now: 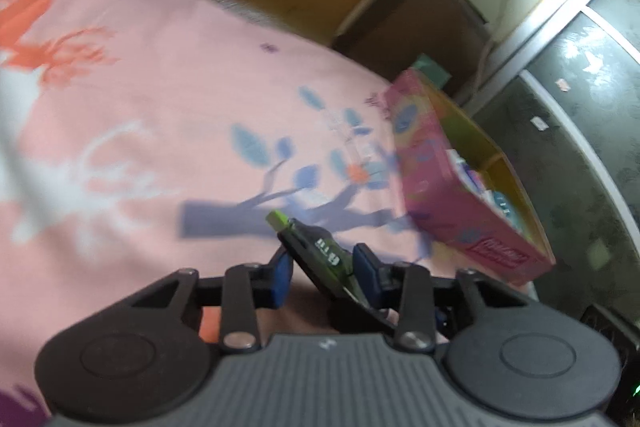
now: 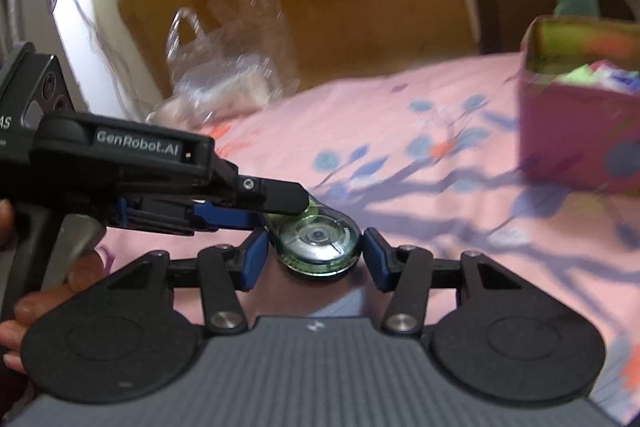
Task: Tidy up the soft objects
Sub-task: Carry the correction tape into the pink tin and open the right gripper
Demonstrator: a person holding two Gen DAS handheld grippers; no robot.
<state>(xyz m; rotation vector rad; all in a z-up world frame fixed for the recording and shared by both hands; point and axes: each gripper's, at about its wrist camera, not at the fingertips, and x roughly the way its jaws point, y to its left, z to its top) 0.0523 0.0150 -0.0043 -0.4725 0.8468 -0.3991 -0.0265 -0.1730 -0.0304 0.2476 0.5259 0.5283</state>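
A: Starting at the far left, a clear plastic bag (image 2: 224, 83) is lying on the pink bedspread (image 2: 460, 187) with something pale inside. It is looking light, floppy and slippery, so I would be pinching a gathered fold near its handles.

B: Nearer, the left gripper (image 2: 280, 205) is reaching in from the left, with a hand (image 2: 36, 303) wrapping its grip at the near left edge. What is it carrying?

A: A correction tape dispenser (image 2: 318, 241), green and clear, hard-shelled and light, not soft at all. Seen from the left wrist, it (image 1: 320, 259) is sitting tilted between the blue pads, which are pressing on its flat sides, and its green tip is pointing away towards the far side.

B: And the right gripper (image 2: 316, 259)?

A: Its jaws are standing apart either side of the round body, the pads just beside the shell but seemingly not gripping. It is pointing gently downward over the bed. I would be taking the dispenser across its flat sides, since the rounded edge looks slippery.

B: Further right?

A: A pink box (image 2: 580, 131) is standing open-topped on the bedspread, already holding some bright items, well apart from both grippers
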